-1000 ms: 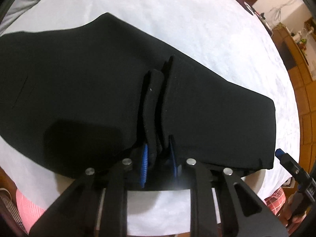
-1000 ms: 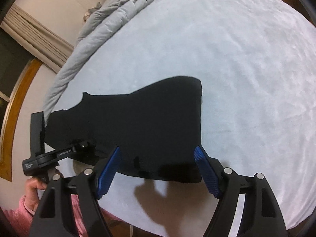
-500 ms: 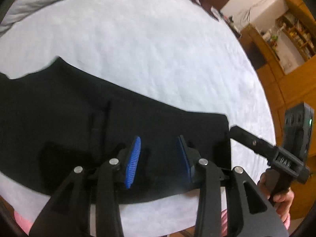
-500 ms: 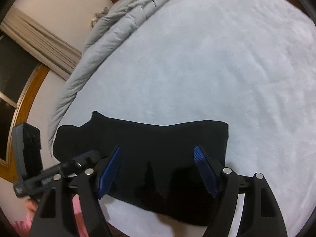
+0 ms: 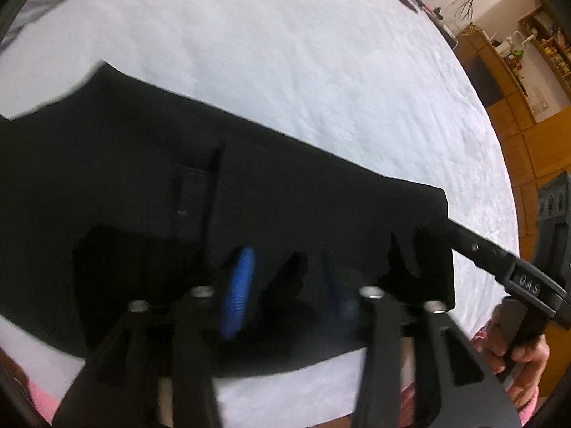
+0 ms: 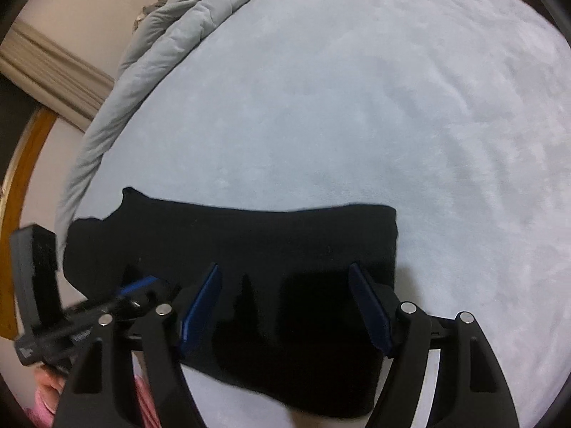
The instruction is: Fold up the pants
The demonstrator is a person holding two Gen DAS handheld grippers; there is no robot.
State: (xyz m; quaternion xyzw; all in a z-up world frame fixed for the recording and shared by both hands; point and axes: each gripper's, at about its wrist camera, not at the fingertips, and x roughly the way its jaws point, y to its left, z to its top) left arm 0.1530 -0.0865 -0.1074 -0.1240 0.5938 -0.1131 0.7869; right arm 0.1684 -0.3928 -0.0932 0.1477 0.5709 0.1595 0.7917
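The black pants (image 5: 249, 207) lie folded and flat on the white bedspread (image 5: 303, 71); they also show in the right wrist view (image 6: 249, 235). My left gripper (image 5: 289, 278) is open and empty, held just above the pants' near edge. My right gripper (image 6: 285, 303) is open and empty above the pants' right end. The right gripper shows at the right of the left wrist view (image 5: 499, 267). The left gripper shows at the left of the right wrist view (image 6: 89, 306).
A grey duvet (image 6: 171, 35) is bunched along the far left edge of the bed (image 6: 392, 107). Wooden shelves and cabinets (image 5: 528, 82) stand to the right beyond the bed. The near bed edge lies just below both grippers.
My left gripper let go of the pinched fold of the pants, opened and pulled back. The pants now lie flat. My right gripper drew back and lifted a little, staying open.
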